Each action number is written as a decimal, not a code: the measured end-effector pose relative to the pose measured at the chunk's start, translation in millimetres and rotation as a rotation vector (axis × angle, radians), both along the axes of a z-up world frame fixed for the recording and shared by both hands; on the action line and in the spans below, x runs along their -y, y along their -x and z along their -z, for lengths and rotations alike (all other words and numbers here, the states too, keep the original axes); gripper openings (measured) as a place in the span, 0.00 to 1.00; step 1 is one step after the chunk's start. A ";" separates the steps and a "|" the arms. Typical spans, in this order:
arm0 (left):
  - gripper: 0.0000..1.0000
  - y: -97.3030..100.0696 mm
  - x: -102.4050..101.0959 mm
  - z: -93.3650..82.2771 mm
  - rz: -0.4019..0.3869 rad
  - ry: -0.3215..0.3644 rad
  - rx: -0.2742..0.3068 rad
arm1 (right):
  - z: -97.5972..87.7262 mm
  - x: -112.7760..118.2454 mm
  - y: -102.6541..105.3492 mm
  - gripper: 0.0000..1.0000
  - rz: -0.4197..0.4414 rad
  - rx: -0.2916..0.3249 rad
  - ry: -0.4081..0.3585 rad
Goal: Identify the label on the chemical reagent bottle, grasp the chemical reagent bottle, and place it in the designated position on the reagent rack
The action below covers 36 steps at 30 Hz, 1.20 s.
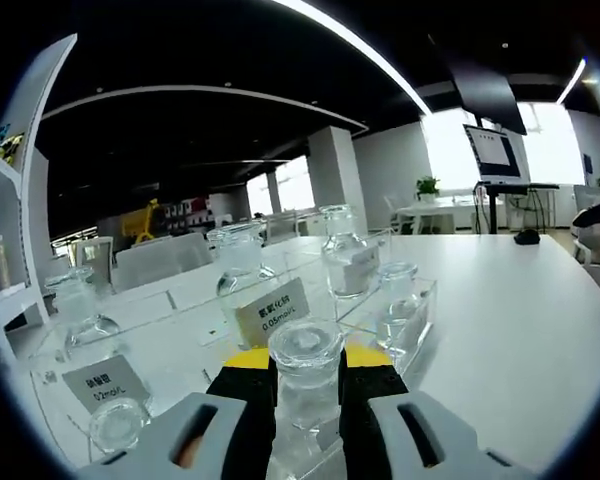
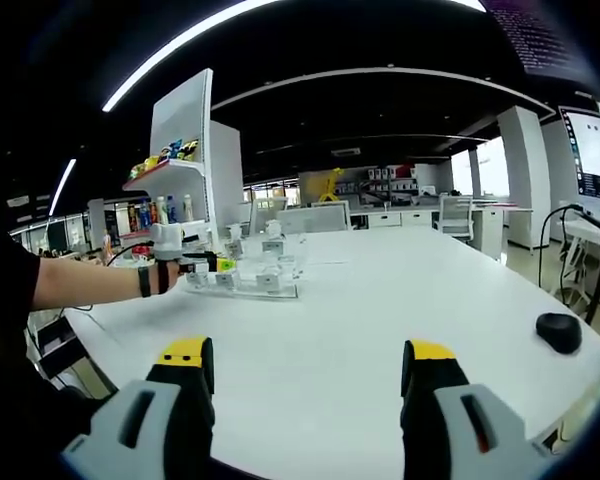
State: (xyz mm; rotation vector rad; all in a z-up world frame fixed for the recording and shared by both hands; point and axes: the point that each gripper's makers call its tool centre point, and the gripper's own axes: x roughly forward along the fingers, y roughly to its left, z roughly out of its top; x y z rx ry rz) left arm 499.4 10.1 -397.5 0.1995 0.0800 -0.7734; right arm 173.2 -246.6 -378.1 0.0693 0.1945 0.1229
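Observation:
A clear glass reagent bottle (image 1: 306, 378) with a round stopper stands between the black pads of my left gripper (image 1: 307, 392), which is shut on it. It sits at the near edge of the clear acrylic reagent rack (image 1: 194, 322). Other clear bottles (image 1: 345, 252) stand on the rack, beside white labels (image 1: 272, 312). In the right gripper view my right gripper (image 2: 308, 372) is open over bare white table, far from the rack (image 2: 255, 278). There a hand holds the left gripper (image 2: 185, 262) at the rack's left end.
The white table (image 2: 380, 300) is wide. A black mouse (image 2: 559, 331) lies at its right edge. A white shelf unit (image 2: 185, 150) with coloured items stands behind the rack. A monitor on a stand (image 1: 495, 155) and chairs are farther back.

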 end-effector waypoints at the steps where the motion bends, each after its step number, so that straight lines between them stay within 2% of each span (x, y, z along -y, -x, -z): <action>1: 0.23 0.6 -0.8 -0.7 0.000 0.004 -0.001 | -0.1 -0.2 0.1 0.73 -0.002 0.000 0.000; 8: 0.23 5.1 -1.6 -0.7 -0.006 0.014 -0.006 | -1.9 3.1 2.1 0.73 -0.002 0.009 -0.002; 27: 0.24 15.2 2.4 0.6 -0.033 0.030 0.029 | 0.9 4.6 3.3 0.73 -0.003 0.008 -0.005; 36: 0.24 15.4 1.3 3.6 -0.055 0.082 0.003 | 4.1 5.2 4.1 0.73 -0.002 0.004 -0.010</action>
